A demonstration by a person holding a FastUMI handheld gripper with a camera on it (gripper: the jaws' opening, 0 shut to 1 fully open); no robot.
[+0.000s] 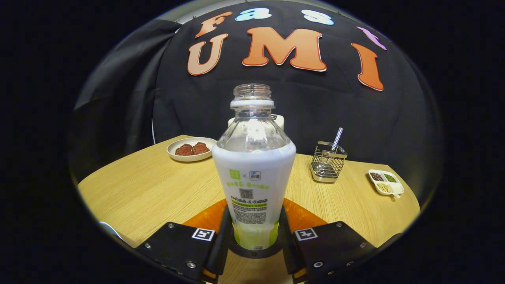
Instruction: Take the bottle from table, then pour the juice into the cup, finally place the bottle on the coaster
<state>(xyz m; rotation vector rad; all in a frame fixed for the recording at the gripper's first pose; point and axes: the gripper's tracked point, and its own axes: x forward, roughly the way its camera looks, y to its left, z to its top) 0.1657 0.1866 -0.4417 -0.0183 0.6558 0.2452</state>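
1. Both fingers [227, 236] pinch the bottle [253, 173] low on its body, one pad on each side, so the gripper [254, 246] is closed on it.
2. Upright and uncapped, the bottle stands over the orange coaster [303, 217] on the table [158, 189]; whether it rests there or is just above, I cannot tell.
3. A pale object shows behind the bottle's neck, probably the cup [278, 120], though it is mostly hidden.
4. If the pour is done, lower straight, keep the bottle vertical, and spread the fingers only once its base sits flat.
5. If not, grip firmly; the low hold makes the top sway.
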